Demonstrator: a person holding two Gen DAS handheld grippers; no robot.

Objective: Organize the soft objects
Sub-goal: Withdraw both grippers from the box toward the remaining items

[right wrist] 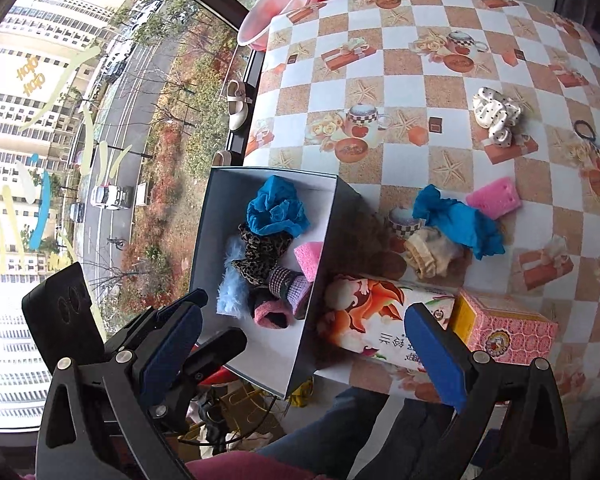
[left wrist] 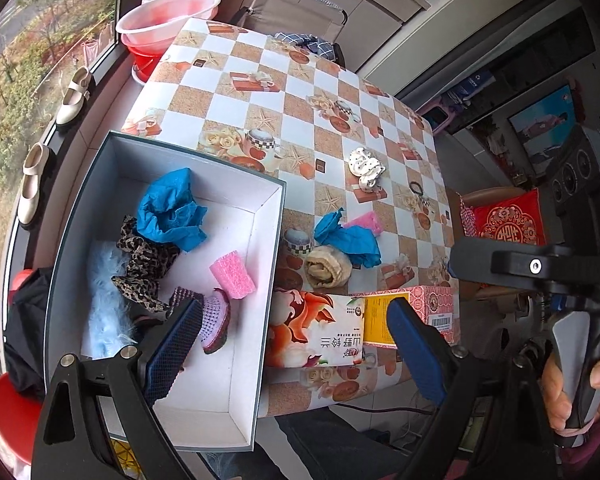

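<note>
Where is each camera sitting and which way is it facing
Left wrist: on the left gripper, looking down over the box and table; the right gripper and hand show.
Right wrist: on the right gripper, looking down at the checkered table toward the window; the left gripper shows.
Shared: box, tissue pack, blue cloth.

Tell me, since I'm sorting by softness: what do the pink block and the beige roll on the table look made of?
Pink block: seemingly foam sponge, matte, with a pitted surface. Beige roll: apparently soft cloth, perhaps fleece or terry, rolled in loose, slightly fuzzy folds.
</note>
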